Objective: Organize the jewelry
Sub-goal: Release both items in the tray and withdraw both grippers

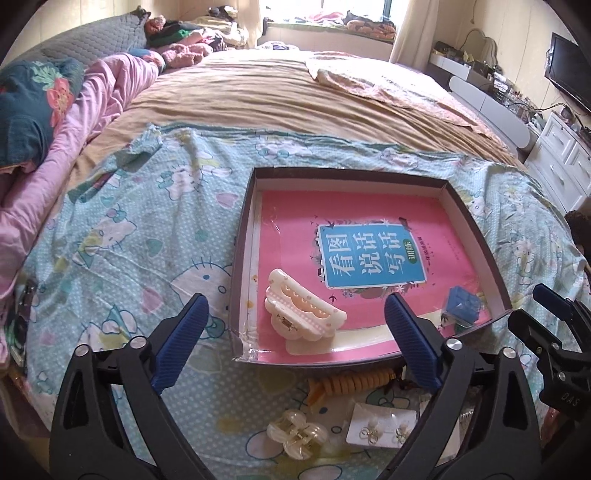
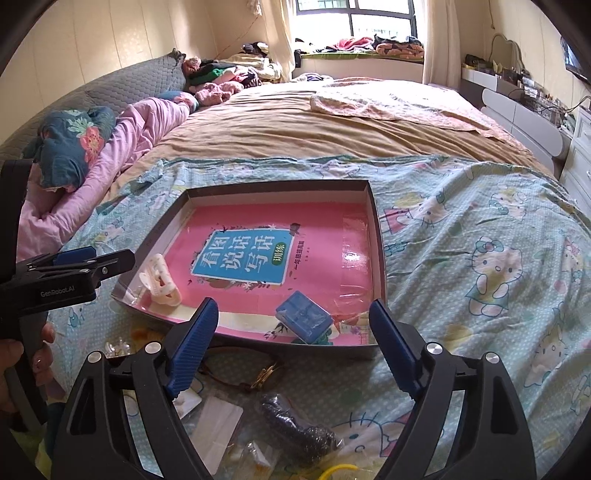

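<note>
I'm hovering both tongs, left (image 1: pixel 295 317) and right (image 2: pixel 291 328), wide apart and empty, cream hair claw (image 1: pixel 303 314) and blue case (image 2: pixel 303 320) sitting in the box (image 1: pixel 476 225), clear clip (image 1: pixel 297 435) and earring card (image 1: pixel 384 428) waiting on the bed.

Def someone's bedroom at home: big bed (image 2: pixel 295 122) w/ a tan cover fills most of the room, a Hello Kitty sheet (image 2: pixel 480 240) spread over the near end, pink quilt (image 2: pixel 144 125) and a floral pillow (image 2: pixel 70 144) bunched up on the left. Far end has a window (image 2: pixel 354 18) w/ clothes piled on the sill, plus more laundry heaped by the grey padded headboard (image 2: pixel 110 88). Right side there's a white dresser (image 1: pixel 561 162), a wall TV (image 1: pixel 569 74) and a cluttered vanity shelf (image 2: pixel 517 79).
</note>
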`<action>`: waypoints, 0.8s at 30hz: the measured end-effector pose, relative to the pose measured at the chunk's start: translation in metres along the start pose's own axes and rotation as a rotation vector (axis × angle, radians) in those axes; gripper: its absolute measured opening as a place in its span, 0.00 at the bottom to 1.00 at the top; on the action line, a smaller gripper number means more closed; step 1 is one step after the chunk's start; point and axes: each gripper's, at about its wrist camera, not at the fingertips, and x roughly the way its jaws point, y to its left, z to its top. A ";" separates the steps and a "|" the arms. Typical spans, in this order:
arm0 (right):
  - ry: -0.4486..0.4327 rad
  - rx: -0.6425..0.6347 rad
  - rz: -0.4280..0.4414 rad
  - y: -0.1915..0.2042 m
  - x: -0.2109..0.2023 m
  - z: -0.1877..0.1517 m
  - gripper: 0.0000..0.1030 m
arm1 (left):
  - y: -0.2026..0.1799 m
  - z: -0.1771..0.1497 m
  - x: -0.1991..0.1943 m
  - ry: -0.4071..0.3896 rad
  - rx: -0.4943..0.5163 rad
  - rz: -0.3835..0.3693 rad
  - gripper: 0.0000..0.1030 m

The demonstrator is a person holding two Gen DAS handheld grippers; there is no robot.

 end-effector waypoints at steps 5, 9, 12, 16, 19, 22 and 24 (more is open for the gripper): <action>-0.040 -0.002 0.003 0.004 -0.022 -0.001 0.84 | 0.001 -0.003 -0.021 -0.034 -0.007 -0.002 0.91; -0.067 0.000 0.001 0.002 -0.037 -0.003 0.85 | 0.004 -0.009 -0.033 -0.048 -0.020 -0.004 0.91; -0.080 0.002 0.000 0.000 -0.047 -0.005 0.86 | 0.007 -0.013 -0.041 -0.057 -0.028 0.001 0.91; -0.095 0.001 -0.003 -0.003 -0.059 -0.009 0.86 | 0.013 -0.020 -0.052 -0.073 -0.047 0.003 0.91; -0.101 -0.001 -0.003 -0.004 -0.066 -0.012 0.86 | 0.018 -0.025 -0.059 -0.090 -0.064 0.001 0.91; -0.103 -0.008 -0.007 -0.005 -0.072 -0.017 0.86 | 0.020 -0.031 -0.065 -0.098 -0.072 0.000 0.91; -0.102 -0.011 -0.008 -0.006 -0.076 -0.021 0.86 | 0.020 -0.035 -0.068 -0.101 -0.073 -0.001 0.91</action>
